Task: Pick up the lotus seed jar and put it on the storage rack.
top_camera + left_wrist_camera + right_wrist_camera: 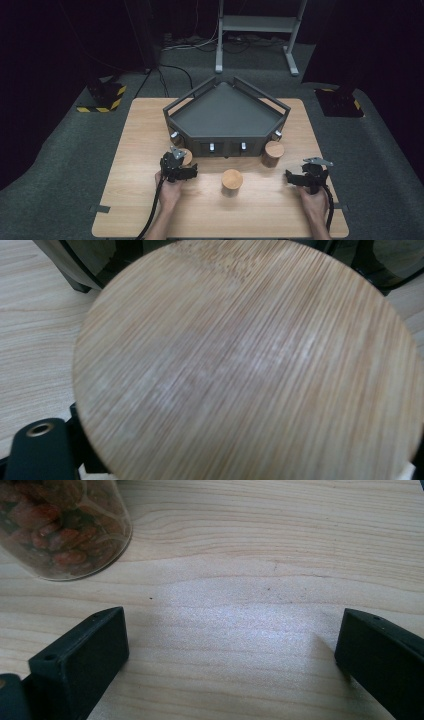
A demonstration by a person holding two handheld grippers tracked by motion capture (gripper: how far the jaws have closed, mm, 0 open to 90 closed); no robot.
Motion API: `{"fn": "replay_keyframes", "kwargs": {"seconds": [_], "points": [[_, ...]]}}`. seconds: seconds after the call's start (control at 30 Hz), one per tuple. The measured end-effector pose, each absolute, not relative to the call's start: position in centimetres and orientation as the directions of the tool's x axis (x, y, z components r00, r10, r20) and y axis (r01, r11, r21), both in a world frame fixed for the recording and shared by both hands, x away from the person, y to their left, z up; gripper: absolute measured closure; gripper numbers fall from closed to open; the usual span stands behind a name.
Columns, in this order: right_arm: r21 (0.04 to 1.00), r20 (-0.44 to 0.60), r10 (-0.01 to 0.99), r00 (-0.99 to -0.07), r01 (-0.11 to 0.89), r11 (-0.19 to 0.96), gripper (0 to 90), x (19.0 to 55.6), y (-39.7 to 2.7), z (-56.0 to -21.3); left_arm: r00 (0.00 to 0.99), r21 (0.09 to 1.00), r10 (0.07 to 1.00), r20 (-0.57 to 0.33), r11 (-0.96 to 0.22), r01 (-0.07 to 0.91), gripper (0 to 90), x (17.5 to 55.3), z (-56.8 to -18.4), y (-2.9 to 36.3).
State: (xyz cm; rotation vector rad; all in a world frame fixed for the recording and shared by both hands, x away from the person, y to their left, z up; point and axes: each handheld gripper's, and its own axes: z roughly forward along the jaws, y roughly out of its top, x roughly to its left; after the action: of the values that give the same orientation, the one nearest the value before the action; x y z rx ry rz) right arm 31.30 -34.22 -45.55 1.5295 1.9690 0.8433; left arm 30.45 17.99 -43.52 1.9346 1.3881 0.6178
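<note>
Left gripper [186, 169] at a bamboo-lidded jar [245, 360]
Just before the dark tray [225, 112]; whether its jaws grip cannot be told. Right gripper [232, 655] stands open, empty, over the bench [260, 545].

1. This looks like a lab or recording studio, not a home: black walls close in behind the wooden table [150, 200].
2. Grey carpet [60, 165] spreads all around the table.
3. Hazard-striped stand bases [102, 97] sit left and right beyond it.
4. Cables [170, 75] and a grey metal frame [257, 30] lie behind it.
</note>
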Motion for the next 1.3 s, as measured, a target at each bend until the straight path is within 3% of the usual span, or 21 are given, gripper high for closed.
{"fn": "replay_keyframes", "kwargs": {"seconds": [0.53, 1.3], "points": [[0.732, -0.016, 0.971, -0.24, 0.658, 0.175, 0.0, 31.3, -34.2, -45.5, 0.297, 0.754, 0.955, 0.009, -0.202, 0.625, 25.0, 30.4, -43.7, 17.6], [0.732, -0.016, 0.971, -0.241, 0.658, 0.175, 0.0, 31.3, -34.2, -45.5, 0.342, 0.748, 0.939, 0.028, -0.247, 0.616, 25.4, 29.9, -42.2, 17.8]]}}
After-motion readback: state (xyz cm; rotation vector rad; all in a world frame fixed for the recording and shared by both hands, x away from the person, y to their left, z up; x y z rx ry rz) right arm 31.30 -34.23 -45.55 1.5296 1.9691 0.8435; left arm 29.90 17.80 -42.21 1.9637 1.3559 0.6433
